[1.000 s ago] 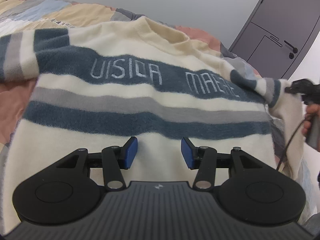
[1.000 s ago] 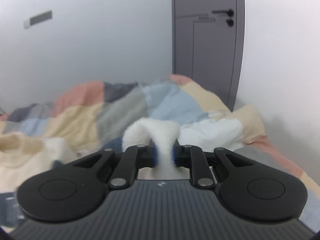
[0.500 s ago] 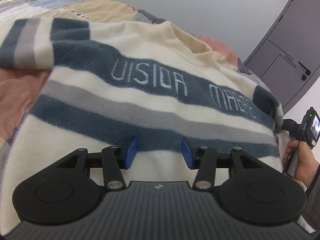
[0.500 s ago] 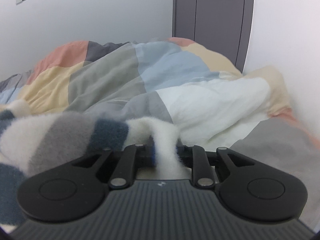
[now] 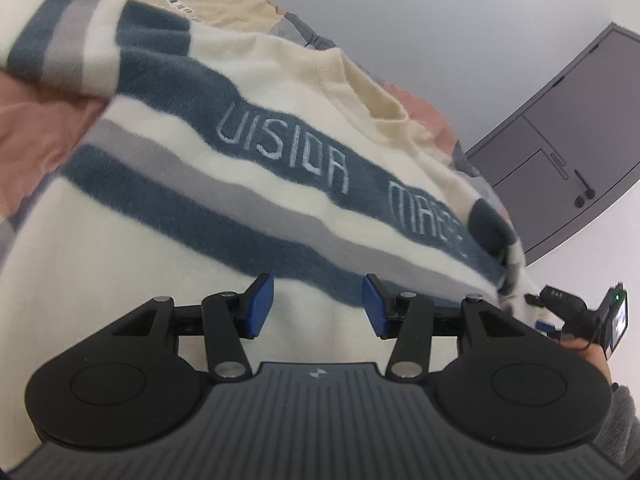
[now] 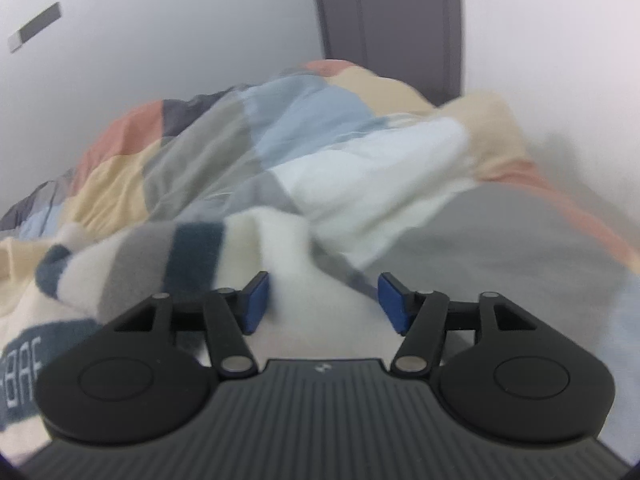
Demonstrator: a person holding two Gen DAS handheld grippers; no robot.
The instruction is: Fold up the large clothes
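Note:
A cream sweater [image 5: 256, 168] with dark blue and grey stripes and pale lettering lies spread front-up on the bed. My left gripper [image 5: 318, 306] is open and empty, just above its lower body. My right gripper [image 6: 322, 300] is open over the sweater's right sleeve [image 6: 168, 256], which lies folded in over the body; cream fabric sits between its jaws, ungripped. The right gripper also shows at the right edge of the left wrist view [image 5: 560, 308]. The left sleeve [image 5: 68, 36] stretches out to the far left.
A patchwork quilt [image 6: 304, 140] of pink, beige, blue, grey and white covers the bed under the sweater. A grey door [image 5: 568, 156] stands beyond the bed's far corner, with pale walls around it.
My right gripper carried the right sleeve inward over the sweater body, then opened and let it go. My left gripper stayed open and shifted slightly over the lower body.

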